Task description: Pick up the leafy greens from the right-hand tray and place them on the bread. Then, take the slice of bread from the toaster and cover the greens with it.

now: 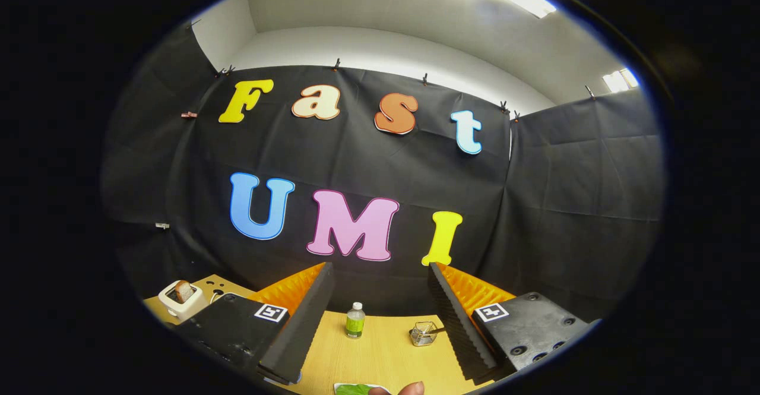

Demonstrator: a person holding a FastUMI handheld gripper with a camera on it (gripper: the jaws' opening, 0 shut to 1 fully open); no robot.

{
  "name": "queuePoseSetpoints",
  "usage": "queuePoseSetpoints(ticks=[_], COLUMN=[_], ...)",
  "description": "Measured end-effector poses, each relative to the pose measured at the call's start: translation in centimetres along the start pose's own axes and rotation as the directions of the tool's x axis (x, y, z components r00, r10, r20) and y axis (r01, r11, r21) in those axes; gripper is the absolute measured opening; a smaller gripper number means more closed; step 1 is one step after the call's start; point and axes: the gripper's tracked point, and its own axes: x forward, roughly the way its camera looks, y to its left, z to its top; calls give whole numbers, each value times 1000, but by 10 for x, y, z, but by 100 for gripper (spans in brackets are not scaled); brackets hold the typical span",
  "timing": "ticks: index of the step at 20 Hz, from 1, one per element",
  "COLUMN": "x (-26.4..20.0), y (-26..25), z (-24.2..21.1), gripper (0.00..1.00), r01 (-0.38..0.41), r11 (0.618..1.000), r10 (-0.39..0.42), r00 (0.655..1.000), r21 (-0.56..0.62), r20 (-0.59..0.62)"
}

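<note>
**Gripper held spread above table; greens barely visible**

Gripper [380,324] was raised above the wooden table [386,347], its two fingers [300,324] set wide apart with nothing between them. Beyond the fingers, toward the table's far edge against the black cloth wall, stood a small clear bottle [355,320] with a green label, and just beside the right finger a small wire basket [423,334]; its contents could not be made out. At the table's far left corner sat a white toaster [180,300] with a slice of bread [183,291] standing upright in its slot. At the near edge, between the fingers, a strip of leafy greens [354,389] was cut off, so their support was not visible. Touching or just beside them was a fingertip [411,388]; contact could not be confirmed.
</note>
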Motion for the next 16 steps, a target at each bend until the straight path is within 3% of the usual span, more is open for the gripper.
queuePoseSetpoints(ticks=[9,12,16], x=[-2,0,-6], y=[1,14,25], z=[-7,-38,-115], gripper=[98,98,97], r01=[-20,-102,-230], r11=[1000,994,971], r10=[20,100,209], r00=[1000,991,945], r21=[-4,-25,-58], r20=[-13,-89,-251])
